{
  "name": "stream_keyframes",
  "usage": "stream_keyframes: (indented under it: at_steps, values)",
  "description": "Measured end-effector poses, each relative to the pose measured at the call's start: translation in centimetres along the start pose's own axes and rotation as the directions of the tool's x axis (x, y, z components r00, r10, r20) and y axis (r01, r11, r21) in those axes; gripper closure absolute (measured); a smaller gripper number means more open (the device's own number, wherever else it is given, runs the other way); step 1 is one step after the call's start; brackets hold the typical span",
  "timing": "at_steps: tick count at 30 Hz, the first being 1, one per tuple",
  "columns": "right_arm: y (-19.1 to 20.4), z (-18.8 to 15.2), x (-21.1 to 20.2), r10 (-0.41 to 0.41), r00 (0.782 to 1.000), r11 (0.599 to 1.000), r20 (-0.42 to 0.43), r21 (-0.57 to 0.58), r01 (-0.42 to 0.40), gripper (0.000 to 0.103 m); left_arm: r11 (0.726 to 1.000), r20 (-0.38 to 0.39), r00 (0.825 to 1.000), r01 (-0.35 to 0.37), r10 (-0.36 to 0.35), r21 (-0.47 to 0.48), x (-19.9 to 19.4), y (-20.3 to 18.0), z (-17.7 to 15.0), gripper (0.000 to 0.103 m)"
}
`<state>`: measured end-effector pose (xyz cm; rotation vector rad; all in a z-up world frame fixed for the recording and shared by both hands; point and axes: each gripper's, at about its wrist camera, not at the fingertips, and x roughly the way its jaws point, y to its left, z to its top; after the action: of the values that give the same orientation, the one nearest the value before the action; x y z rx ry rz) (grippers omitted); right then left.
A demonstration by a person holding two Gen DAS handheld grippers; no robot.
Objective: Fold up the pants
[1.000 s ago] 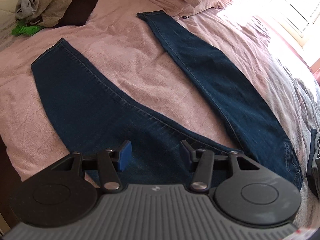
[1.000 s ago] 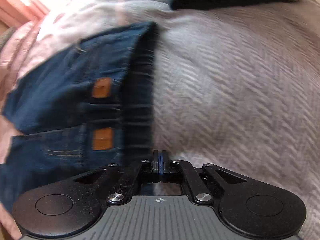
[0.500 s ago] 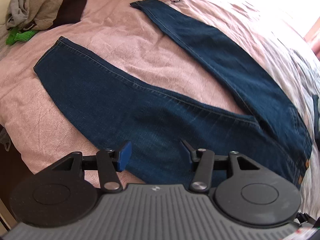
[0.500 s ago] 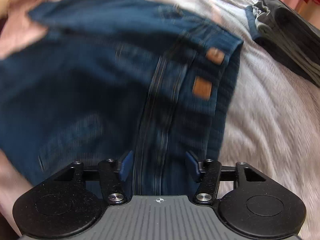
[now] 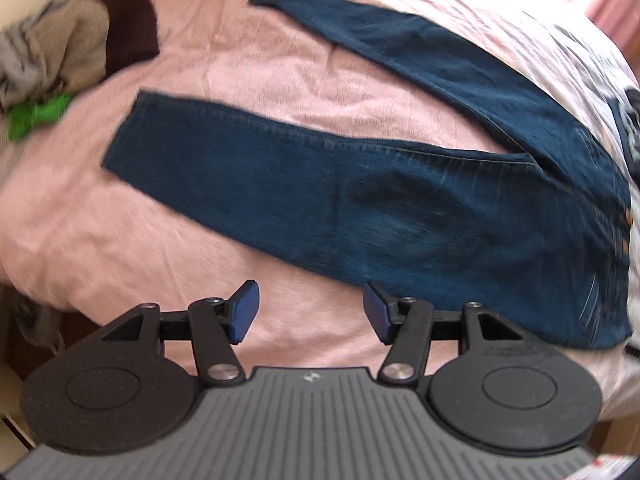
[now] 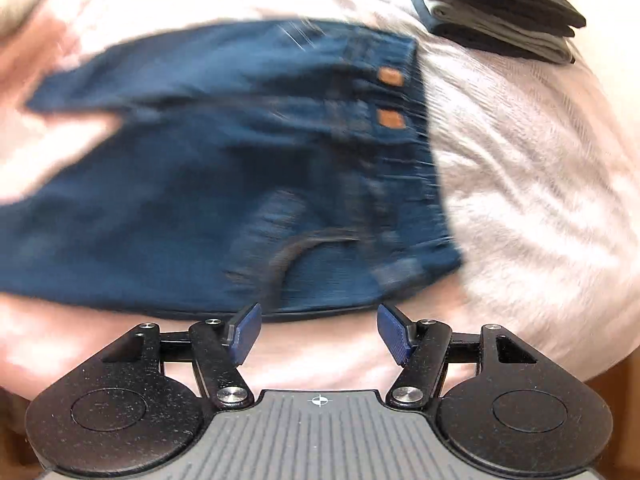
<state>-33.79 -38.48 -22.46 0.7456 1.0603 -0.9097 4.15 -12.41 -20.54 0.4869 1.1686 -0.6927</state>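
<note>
Dark blue jeans (image 5: 400,204) lie flat on the pink bedspread (image 5: 248,60), legs spread in a V toward the far left, waistband at the right. My left gripper (image 5: 310,308) hovers open over bare bedspread just short of the near leg's lower edge. In the right wrist view the jeans' waist end (image 6: 280,184) fills the middle, blurred, with two tan patches (image 6: 390,118) near the waistband. My right gripper (image 6: 318,330) is open at the near side seam, nothing between its fingers.
A heap of grey, brown and green clothes (image 5: 52,64) lies at the bed's far left. A stack of folded dark garments (image 6: 500,8) sits beyond the waistband on the pale blanket (image 6: 540,200). The bed's near edge drops off just below both grippers.
My right gripper went from shut to open and pulled back off the waistband to the side seam. My left gripper drew back off the near leg onto bare bedspread, staying open.
</note>
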Motion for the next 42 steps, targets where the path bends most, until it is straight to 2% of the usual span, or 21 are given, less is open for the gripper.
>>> stream_keyframes:
  at_steps: [4,10,16,20,29,42]
  values:
    - [3.3,1.0,-4.3,0.077,0.994,0.996,0.079,0.042,-0.080,0.041,0.998,0.055,0.998,0.028,-0.031,0.056,-2.6,0.2,1.5,0.046]
    - [6.5,2.9,-10.8,0.078,0.984,0.997,0.157,0.006,-0.080,0.041,0.991,0.152,0.986,0.046,-0.065,0.129,-7.4,-1.1,3.3,0.034]
    - [8.3,2.7,-14.4,0.087,0.983,0.994,0.162,-0.075,-0.075,0.041,0.984,0.199,0.978,0.021,-0.056,0.176,-11.1,-2.8,2.6,0.025]
    - [8.4,1.8,-15.3,0.114,0.985,0.987,0.132,-0.124,-0.098,0.041,0.983,0.194,0.979,0.020,-0.056,0.184,-12.5,-4.0,0.9,0.025]
    - [6.2,-1.6,-16.9,0.117,0.989,0.974,0.087,-0.202,-0.097,0.041,0.980,0.175,0.982,0.028,-0.063,0.199,-15.2,-7.8,-4.1,0.024]
    - [3.1,-5.9,-18.7,0.142,0.986,0.952,0.082,-0.283,-0.114,0.041,0.984,0.182,0.983,0.003,-0.035,0.176,-18.3,-9.9,-10.8,0.023]
